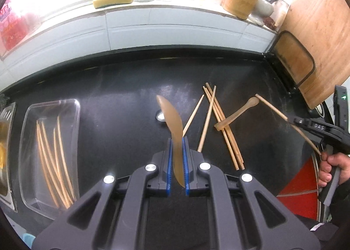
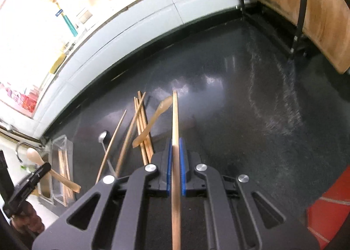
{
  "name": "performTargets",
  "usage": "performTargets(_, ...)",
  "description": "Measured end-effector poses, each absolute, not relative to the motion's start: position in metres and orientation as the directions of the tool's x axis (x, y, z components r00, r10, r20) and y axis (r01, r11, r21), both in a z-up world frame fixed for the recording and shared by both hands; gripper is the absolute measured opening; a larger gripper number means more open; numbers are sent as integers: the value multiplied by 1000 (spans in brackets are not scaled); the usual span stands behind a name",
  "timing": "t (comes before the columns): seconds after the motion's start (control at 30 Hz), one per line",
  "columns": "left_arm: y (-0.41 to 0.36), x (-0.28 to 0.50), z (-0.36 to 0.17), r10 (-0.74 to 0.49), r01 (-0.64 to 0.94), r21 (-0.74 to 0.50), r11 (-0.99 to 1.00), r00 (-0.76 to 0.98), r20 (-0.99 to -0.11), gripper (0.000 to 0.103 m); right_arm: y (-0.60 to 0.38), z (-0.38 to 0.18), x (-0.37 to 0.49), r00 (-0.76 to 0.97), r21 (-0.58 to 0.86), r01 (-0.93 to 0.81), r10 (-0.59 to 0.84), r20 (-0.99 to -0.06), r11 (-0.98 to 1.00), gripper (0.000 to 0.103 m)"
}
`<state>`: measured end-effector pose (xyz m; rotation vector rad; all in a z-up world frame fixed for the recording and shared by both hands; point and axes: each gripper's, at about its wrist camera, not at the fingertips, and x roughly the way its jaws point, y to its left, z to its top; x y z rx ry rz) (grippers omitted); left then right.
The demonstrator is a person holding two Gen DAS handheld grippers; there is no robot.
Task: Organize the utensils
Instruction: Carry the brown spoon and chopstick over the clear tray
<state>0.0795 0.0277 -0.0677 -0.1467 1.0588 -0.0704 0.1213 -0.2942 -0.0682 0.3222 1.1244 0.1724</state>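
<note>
In my left hand, the black gripper with blue pads [image 1: 177, 140] is pinching a translucent amber plastic spoon [image 1: 172, 123]; the pads press on its handle and the bowl end points away from me, above the dark glossy countertop [image 1: 122, 88]. In my right hand, the second black gripper with blue pads [image 2: 175, 140] is closed on one long light wooden chopstick [image 2: 175, 118], which runs straight between the pads and sticks out on both sides.

On the countertop lies a loose bundle of wooden chopsticks [image 1: 221, 118], some crossing each other. A second amber plastic spoon [image 1: 238, 113] rests on top of this bundle. Just beside the bundle, to its left, lies a small metal spoon [image 2: 102, 138].

At the left side stands a clear rectangular plastic tray [image 1: 28, 123], and several wooden chopsticks [image 1: 52, 162] lie inside it, almost parallel. A big wooden cutting board [image 1: 321, 38] leans upright at the far right corner.
</note>
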Motion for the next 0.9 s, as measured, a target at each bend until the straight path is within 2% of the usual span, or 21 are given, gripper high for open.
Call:
performTargets(0.2,38,76,-56,-115,-34,-151,988,496,-861,8,-281,-28,115,479,384,-20,346,-807,923,7)
performTargets(0.4,76,62,-36,-58,-131,-142,981,505,-861,8,-181,6,108,430,449,-227,503,-750,864,7)
performTargets(0.6,135,35,-18,35,-227,-95,969,510,-859,8,-42,10,97,278,530,-405,653,-705,745,7)
performTargets(0.9,233,0,-30,168,-350,-9,937,470,-867,8,95,-7,86,171,556,-479,694,-699,679,7)
